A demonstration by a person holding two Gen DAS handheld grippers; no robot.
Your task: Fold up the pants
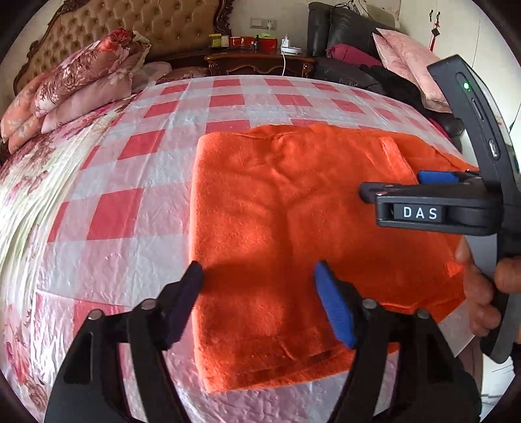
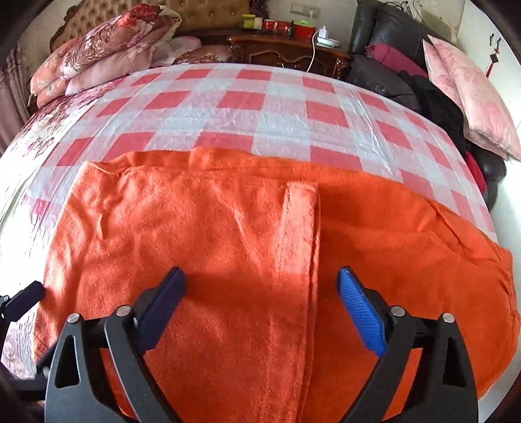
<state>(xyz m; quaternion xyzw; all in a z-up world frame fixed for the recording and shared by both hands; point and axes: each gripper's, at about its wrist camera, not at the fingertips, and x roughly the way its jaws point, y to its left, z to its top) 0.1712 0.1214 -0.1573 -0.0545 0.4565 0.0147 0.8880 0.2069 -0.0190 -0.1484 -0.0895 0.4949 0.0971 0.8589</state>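
The orange fleece pants (image 1: pixel 293 234) lie folded into a flat rectangle on the checked bedspread (image 1: pixel 136 182); they also fill the right wrist view (image 2: pixel 228 260). My left gripper (image 1: pixel 259 276) is open and empty, just above the pants' near left edge. My right gripper (image 2: pixel 260 279) is open and empty above the pants, straddling a folded leg edge (image 2: pixel 312 247). The right gripper also shows side-on in the left wrist view (image 1: pixel 390 185) at the pants' right side. A left fingertip (image 2: pixel 29 293) shows at the left edge of the right wrist view.
Stacked floral pillows and quilts (image 1: pixel 75 84) lie at the bed's far left by the tufted headboard (image 1: pixel 136 22). A wooden nightstand (image 1: pixel 260 58) with jars stands behind. A black sofa with pink cushions (image 1: pixel 407 61) is at the far right.
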